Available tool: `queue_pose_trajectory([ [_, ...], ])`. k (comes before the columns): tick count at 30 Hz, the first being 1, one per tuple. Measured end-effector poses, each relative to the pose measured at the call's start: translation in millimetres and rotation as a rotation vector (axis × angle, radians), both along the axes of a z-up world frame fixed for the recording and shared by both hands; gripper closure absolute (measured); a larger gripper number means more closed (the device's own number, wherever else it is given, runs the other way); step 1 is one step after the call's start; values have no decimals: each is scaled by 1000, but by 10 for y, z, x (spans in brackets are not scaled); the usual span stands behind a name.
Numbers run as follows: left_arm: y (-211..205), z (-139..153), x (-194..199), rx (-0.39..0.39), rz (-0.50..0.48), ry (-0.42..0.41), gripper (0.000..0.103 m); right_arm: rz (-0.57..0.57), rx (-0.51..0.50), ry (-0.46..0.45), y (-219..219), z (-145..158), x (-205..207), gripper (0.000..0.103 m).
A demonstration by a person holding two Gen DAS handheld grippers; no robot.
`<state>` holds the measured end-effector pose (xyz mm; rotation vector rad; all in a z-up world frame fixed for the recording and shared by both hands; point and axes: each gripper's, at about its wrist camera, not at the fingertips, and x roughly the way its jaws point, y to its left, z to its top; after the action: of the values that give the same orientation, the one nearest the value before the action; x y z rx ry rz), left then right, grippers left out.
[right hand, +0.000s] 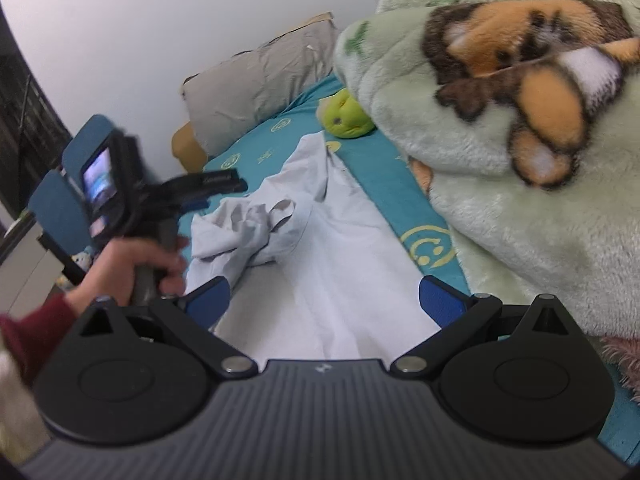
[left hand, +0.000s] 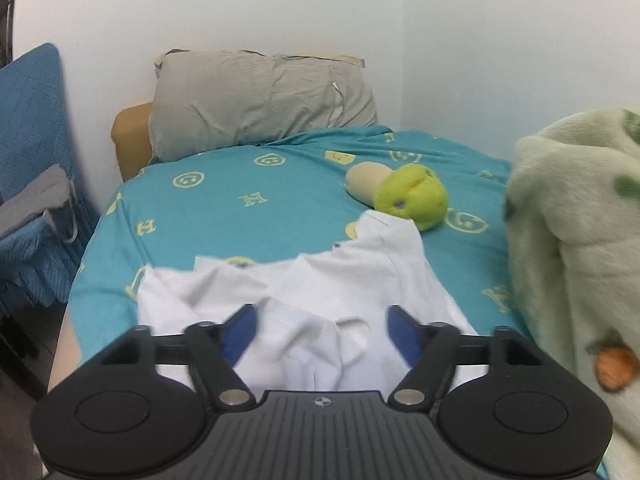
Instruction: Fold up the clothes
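My left black two-finger gripper with blue pads (left hand: 322,322) gapes empty; my right one (right hand: 323,295) spreads wide, empty too.

The near part of the white shirt (left hand: 304,300) is hidden behind the body of the left gripper (left hand: 320,330) in the left wrist view, and behind the right gripper (right hand: 322,300) in the right wrist view. The fleece blanket (right hand: 500,160) covers the right side of the bed (left hand: 224,216) and is cut by the picture's right edge. It also hides part of the green plush toy (right hand: 346,116). In the right wrist view the left gripper and the hand (right hand: 136,264) holding it are blurred.
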<state>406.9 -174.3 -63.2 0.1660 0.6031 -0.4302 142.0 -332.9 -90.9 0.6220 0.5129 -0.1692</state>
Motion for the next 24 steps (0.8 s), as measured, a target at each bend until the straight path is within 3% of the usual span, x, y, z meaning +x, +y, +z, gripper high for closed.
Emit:
queue_pose_trajectory([
  [4,463,73,-598,-21,9,95,23,12,11,-17,15,31,6,0],
  [10,1323,48,-1619,66,63,331,23,53,13,-52,78,155,-77,0],
  [15,1948,-79,-2247,166,164,531,28,106,24,-57,159,224,-199,0],
  [19,2173,-55,-2470,165,187,602,33,142,52,-25,224,189,-255,0],
  [20,2183,-42,-2494,175,187,605,35,150,59,-20,233,180,-264,0],
  [23,2138,-20,-2542,207,161,620,61,158,46,-12,254,184,-274,0],
  [24,2100,-2,-2556,223,155,610,81,157,38,-10,260,186,-274,0],
])
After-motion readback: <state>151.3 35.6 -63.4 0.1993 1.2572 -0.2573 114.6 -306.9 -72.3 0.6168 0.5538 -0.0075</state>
